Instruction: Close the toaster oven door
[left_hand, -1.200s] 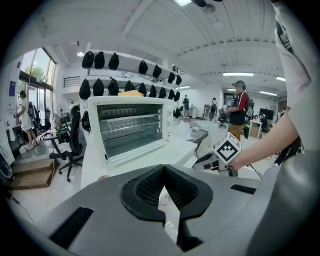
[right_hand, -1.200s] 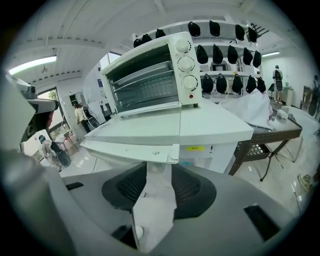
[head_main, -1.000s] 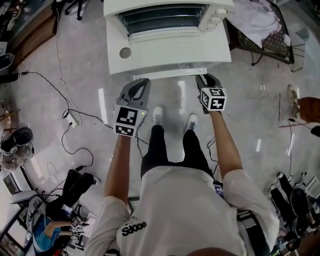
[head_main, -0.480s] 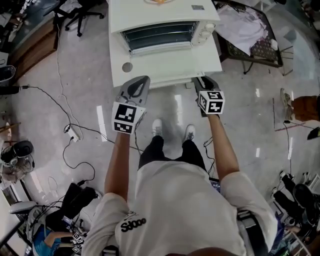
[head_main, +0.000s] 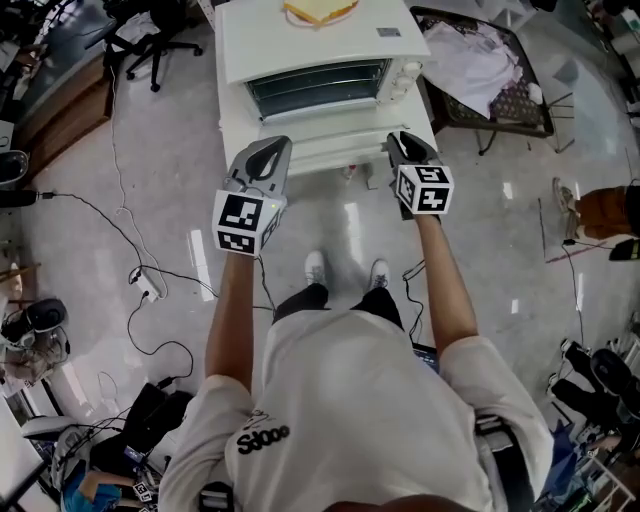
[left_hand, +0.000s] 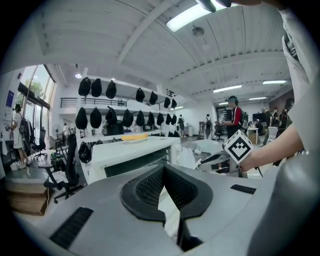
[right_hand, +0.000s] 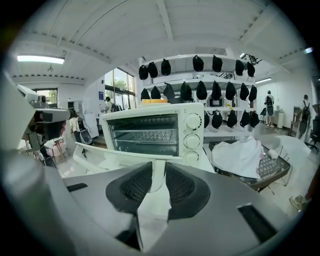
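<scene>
My right tongs are narrow, pinched on the white post of the handle at the right end of the door. My left tongs are drawn in with their tips meeting. White shows through the slit behind the tips, and I cannot tell whether they pinch anything. From above, both tongs sit at the door's front lip. The door is open, swung down toward me at the near edge of the tabletop. The left tongs are toward the near-left corner, the right toward the near-right. Behind the door, the oven fills the tabletop's middle with its racks showing. A slice of bread lies on its roof. A pale cloth lies beyond the right edge.
</scene>
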